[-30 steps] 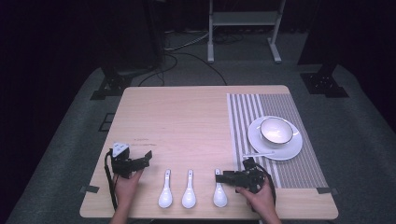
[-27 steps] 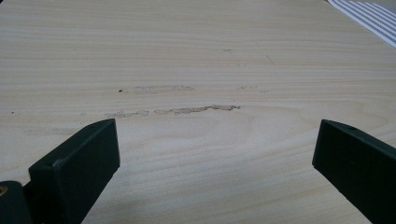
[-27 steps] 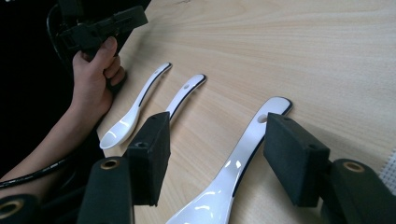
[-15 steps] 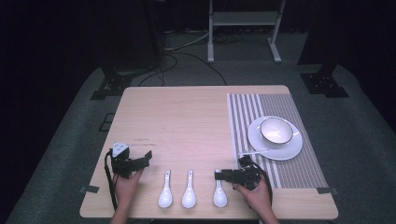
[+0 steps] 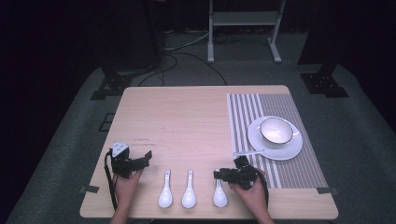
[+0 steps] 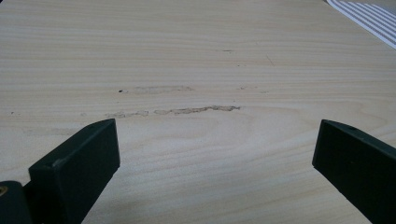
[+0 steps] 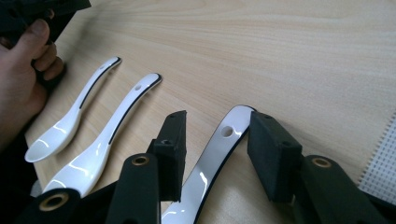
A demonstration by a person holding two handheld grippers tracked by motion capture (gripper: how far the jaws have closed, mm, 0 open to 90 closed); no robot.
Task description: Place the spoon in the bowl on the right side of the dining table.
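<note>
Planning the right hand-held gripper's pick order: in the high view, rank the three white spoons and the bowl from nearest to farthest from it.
1. Right spoon, under the right hand-held gripper.
2. Middle spoon, to its left.
3. Left spoon and the bowl, up on the saucer: too close to call.

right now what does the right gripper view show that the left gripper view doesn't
Right gripper view: three white spoons, its claw open astride the nearest spoon's handle, the other two spoons lying beyond, and a hand at far left. Left gripper view: an open claw over bare wood with a scuff mark. Both: the wooden table and a corner of the striped mat.
</note>
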